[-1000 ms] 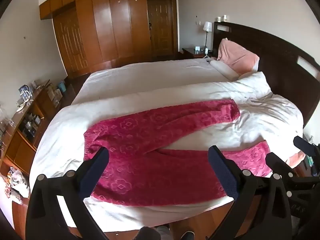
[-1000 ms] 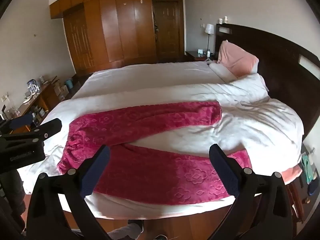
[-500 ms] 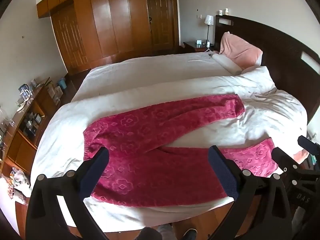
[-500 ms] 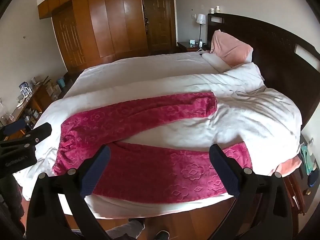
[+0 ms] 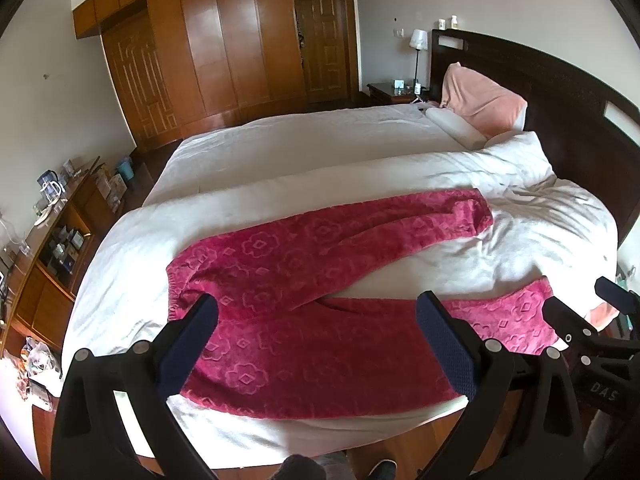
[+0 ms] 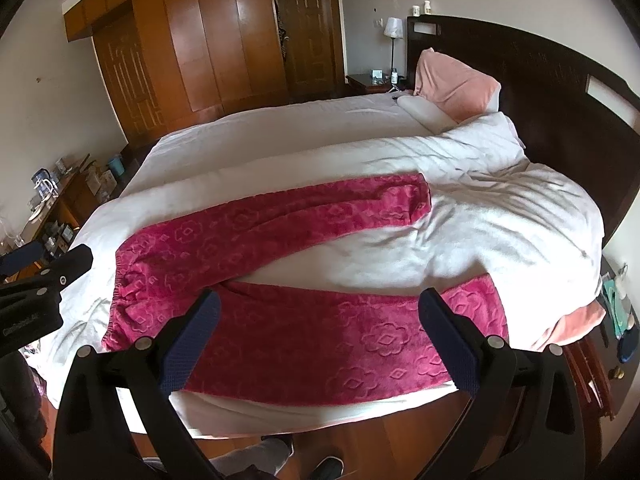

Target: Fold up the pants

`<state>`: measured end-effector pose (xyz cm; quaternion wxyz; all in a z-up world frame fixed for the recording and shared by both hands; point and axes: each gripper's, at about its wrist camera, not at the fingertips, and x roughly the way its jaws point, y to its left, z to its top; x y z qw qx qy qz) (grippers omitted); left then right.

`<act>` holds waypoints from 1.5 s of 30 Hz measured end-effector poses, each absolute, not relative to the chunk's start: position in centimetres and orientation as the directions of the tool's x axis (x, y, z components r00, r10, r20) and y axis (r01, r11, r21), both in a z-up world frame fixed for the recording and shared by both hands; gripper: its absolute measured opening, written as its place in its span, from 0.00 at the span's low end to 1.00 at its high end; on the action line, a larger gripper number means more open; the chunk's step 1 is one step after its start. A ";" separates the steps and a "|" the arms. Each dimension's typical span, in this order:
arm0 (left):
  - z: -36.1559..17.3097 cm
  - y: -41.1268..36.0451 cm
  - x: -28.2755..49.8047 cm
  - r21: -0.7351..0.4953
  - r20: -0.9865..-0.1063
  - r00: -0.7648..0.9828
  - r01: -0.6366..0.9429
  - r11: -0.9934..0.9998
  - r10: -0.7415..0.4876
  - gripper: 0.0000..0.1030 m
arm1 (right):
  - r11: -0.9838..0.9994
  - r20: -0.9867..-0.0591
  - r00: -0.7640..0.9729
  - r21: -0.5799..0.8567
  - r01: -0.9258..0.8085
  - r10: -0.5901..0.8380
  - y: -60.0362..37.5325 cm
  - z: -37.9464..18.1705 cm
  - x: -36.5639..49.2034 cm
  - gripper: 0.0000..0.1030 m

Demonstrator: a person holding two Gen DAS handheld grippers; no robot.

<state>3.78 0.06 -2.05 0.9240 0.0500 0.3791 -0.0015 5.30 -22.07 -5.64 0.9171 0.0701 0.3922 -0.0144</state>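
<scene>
The left tongs hang with both padded blue fingers spread wide, holding nothing, above the near leg of the magenta fleece pants with embossed flowers. The right tongs gape just as wide and empty over the same leg. The pants lie flat on the white-quilted bed, waistband at 9 o'clock, legs splayed toward 3 o'clock. A pink pillow leans at 1 o'clock.

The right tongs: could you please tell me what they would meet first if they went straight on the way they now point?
Most likely the pink pants. The right tongs are open and empty, aimed at the near leg lying along the bed edge, with nothing visible in between. Depth is hard to judge in the fisheye view.
</scene>
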 end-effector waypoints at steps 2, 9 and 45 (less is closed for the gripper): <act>-2.1 0.1 3.9 0.092 -0.703 0.710 0.041 0.995 0.036 0.95 | 0.989 -0.723 0.691 0.118 0.083 0.028 -22.0 -5.7 5.4 0.97; -2.6 0.6 3.8 0.103 -0.702 0.711 0.036 0.994 0.047 0.95 | 0.990 -0.734 0.679 0.106 0.090 0.017 -21.5 -6.2 5.6 0.97; -4.7 1.2 5.2 0.114 -0.747 0.662 0.025 0.993 0.069 0.95 | 0.989 -0.762 0.647 0.102 0.110 0.007 -21.6 -8.1 7.1 0.97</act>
